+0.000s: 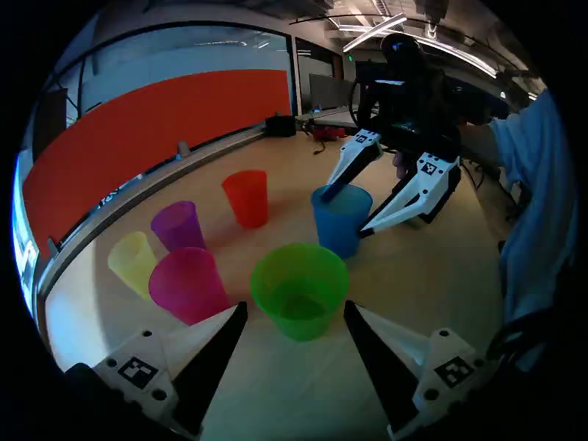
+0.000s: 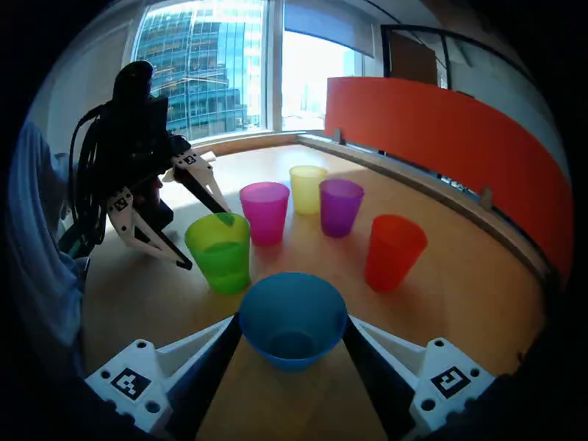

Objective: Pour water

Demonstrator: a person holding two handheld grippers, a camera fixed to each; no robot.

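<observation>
A green cup [image 1: 300, 290] stands on the wooden table between the fingertips of my left gripper [image 1: 294, 307], which is open, with a small gap on the left side. A darker band low in the green cup [image 2: 218, 253] looks like liquid. My right gripper [image 2: 292, 320] is open around a blue cup [image 2: 292, 317] that stands upright, its fingers lying close along the rim's sides. In the left gripper view the right gripper [image 1: 343, 216] straddles the blue cup [image 1: 340, 219]. In the right gripper view the left gripper [image 2: 206, 239] flanks the green cup.
Other cups stand near: orange [image 1: 247, 197], purple [image 1: 178, 226], yellow [image 1: 133, 262], magenta [image 1: 188, 284]. A raised ledge [image 1: 147, 184] and an orange wall panel [image 1: 147, 125] bound the table's far side. A person's sleeve [image 1: 540, 191] is at the right. Bare tabletop [image 1: 434, 272] lies right of the blue cup.
</observation>
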